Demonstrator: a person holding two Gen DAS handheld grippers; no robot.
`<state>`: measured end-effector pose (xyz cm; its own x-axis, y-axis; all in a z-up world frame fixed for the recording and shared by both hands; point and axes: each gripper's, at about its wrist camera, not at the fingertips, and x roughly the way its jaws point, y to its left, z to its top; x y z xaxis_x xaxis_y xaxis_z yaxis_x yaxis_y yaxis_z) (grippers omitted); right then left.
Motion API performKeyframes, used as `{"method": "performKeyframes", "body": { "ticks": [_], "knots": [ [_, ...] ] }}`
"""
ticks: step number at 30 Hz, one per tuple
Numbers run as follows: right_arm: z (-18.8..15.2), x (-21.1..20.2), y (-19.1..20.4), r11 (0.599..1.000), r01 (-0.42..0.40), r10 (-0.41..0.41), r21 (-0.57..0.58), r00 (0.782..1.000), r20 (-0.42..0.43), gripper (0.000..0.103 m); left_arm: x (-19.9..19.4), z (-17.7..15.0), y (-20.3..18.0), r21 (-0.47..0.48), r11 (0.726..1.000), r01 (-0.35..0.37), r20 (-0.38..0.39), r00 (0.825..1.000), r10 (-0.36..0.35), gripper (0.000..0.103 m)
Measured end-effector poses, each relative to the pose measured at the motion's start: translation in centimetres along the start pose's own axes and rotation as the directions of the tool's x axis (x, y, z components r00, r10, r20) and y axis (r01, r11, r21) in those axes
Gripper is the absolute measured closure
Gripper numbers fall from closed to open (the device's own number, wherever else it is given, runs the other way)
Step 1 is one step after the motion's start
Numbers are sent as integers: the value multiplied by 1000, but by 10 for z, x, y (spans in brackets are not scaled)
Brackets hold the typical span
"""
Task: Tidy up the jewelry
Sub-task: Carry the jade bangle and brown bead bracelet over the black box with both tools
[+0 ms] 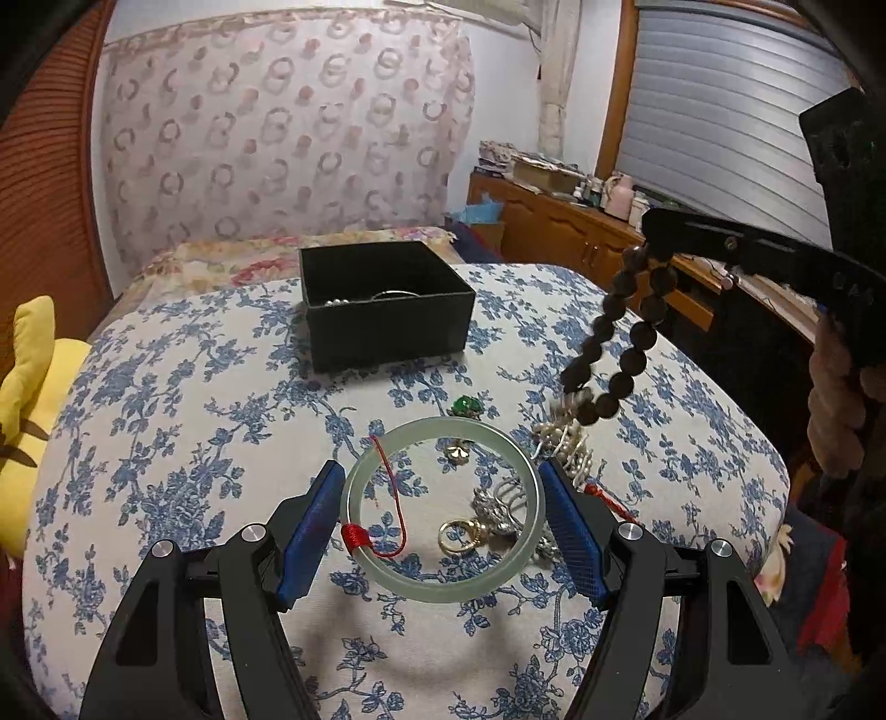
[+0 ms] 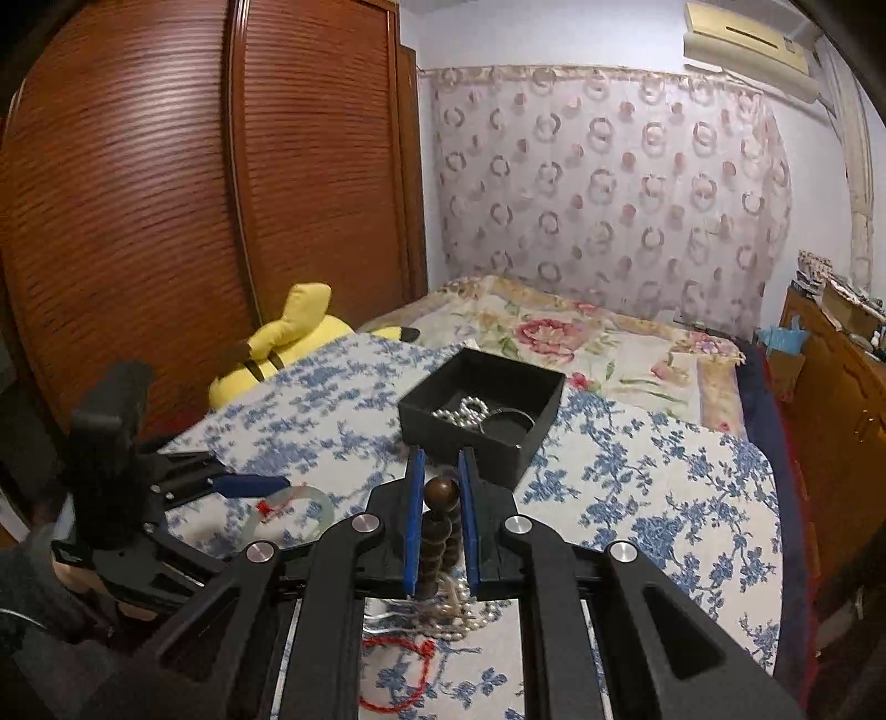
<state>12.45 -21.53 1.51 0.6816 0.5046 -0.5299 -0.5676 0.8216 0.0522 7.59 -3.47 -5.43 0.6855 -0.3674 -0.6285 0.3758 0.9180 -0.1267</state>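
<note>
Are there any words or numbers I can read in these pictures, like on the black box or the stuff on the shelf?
No readable text anywhere.
Square black open-top box: plain, no label.
Raised marks on the black right gripper arm: too blurred to read.
Bottles and boxes on the brown wooden sideboard: labels too small to read.
Cream wall air conditioner: no legible brand.

The left gripper (image 1: 440,518) and right gripper (image 2: 441,518) look alike: matte black angular arms with triangular cut-outs, round silver screw heads at the pivots, and long blue textured pads (image 1: 570,531) lining each finger's inner face.
</note>
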Motion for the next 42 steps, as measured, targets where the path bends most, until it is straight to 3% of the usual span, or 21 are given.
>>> {"method": "performKeyframes", "body": {
  "ticks": [8, 19, 28, 42],
  "knots": [
    [13, -7, 8, 1000, -6, 7, -11, 1000, 29, 89, -3, 2, 4, -12, 1000, -4, 9, 1000, 4, 34],
    [52, -15, 11, 997, 47, -42, -65, 997, 65, 89, -7, 19, 8, -1, 1000, -19, 44, 999, 19, 34],
    [68, 25, -11, 995, 66, -63, -73, 997, 36, 89, 13, 64, 26, 15, 998, -64, 61, 996, 63, 34],
    [83, 110, -52, 999, 4, -5, -32, 1000, -11, 89, 78, 118, 57, -3, 995, -100, 31, 995, 100, 34]
  ]
}}
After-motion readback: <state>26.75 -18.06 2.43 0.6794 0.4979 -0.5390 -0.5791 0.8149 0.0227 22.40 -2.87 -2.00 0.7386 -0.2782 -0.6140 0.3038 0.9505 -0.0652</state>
